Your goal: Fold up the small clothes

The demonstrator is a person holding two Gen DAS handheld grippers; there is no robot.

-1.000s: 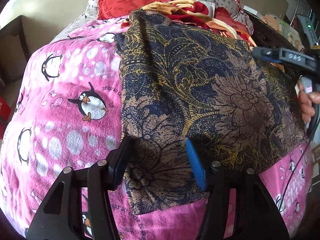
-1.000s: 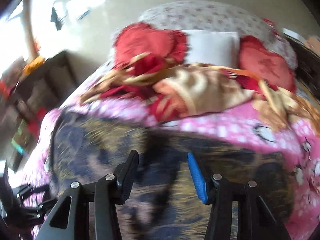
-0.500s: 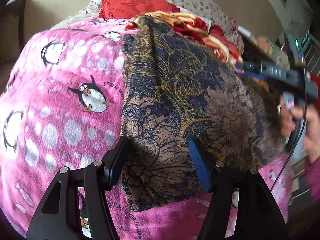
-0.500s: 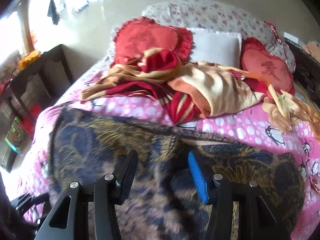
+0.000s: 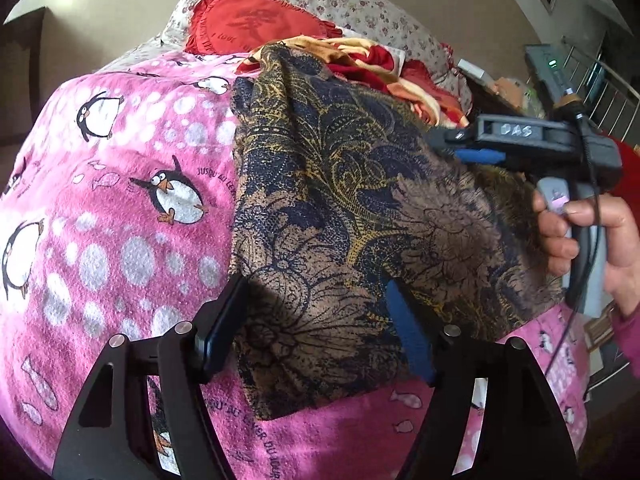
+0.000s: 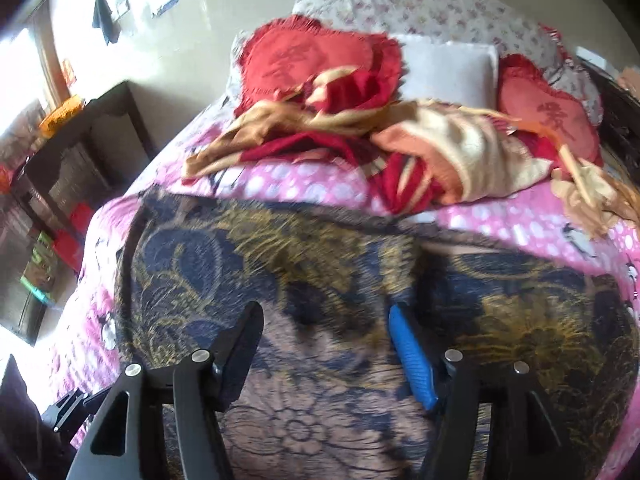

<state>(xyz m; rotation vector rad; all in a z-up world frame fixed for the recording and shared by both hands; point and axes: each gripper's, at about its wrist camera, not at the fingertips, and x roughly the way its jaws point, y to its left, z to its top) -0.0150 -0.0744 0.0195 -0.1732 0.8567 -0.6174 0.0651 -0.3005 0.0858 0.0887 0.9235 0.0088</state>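
Garment (image 5: 340, 208) spread; only left view shows hand (image 5: 592, 236).

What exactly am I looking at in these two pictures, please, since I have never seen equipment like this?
There is no robot here: a person holds a two-fingered tool in each hand, and each tool carries a wide-angle camera that looks forward between its own fingers.

One picture comes from the left tool, the other from the right tool. The left picture also shows the right tool from the side, gripped by the person's hand.

Below them is a bed with a pink penguin blanket. Spread on it lies a dark blue and gold floral cloth, the garment to be folded. More crumpled red and beige clothes lie near the red cushions.

Both tools' jaws are opening above the cloth; neither holds anything.
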